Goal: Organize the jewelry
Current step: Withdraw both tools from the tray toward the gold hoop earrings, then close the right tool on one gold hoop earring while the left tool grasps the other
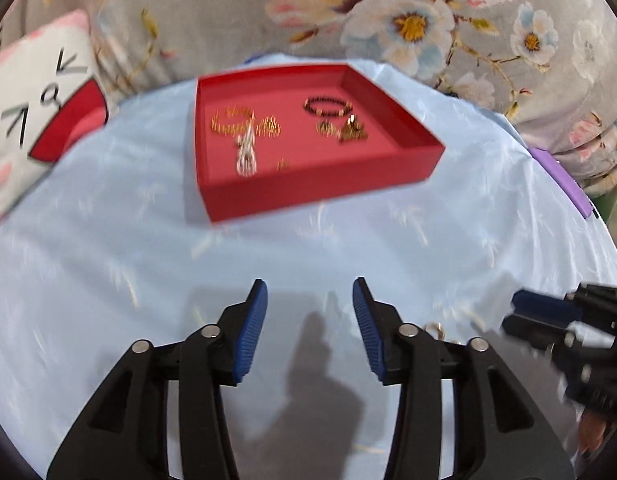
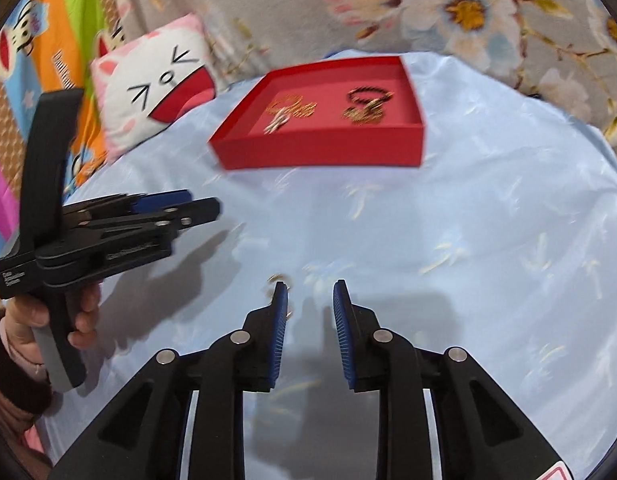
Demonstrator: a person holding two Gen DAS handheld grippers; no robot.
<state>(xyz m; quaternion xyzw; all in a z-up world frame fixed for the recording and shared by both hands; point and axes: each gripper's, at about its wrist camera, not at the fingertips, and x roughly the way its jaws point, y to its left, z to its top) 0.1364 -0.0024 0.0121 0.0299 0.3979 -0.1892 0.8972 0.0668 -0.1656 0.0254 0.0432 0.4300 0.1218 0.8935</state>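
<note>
A red tray (image 1: pixel 308 190) sits on the light blue cloth (image 1: pixel 108 240) and holds gold chains (image 1: pixel 232 124), a silver piece (image 1: pixel 246 154), a dark bead bracelet (image 1: pixel 326 106) and gold earrings (image 1: pixel 350 130). It also shows in the right wrist view (image 2: pixel 320 148). A small gold piece (image 1: pixel 435 329) lies on the cloth beside my left gripper's right finger; it shows by my right gripper's left fingertip (image 2: pixel 277 280). My left gripper (image 1: pixel 309 292) is open and empty. My right gripper (image 2: pixel 308 292) is open and empty.
A cat-face pillow (image 1: pixel 36 116) lies left of the tray. Floral fabric (image 1: pixel 428 12) lies behind it. A purple object (image 1: pixel 560 178) sits at the cloth's right edge. A colourful mat (image 2: pixel 48 40) lies far left. The left gripper (image 2: pixel 108 232) appears at left, the right gripper (image 1: pixel 556 320) at right.
</note>
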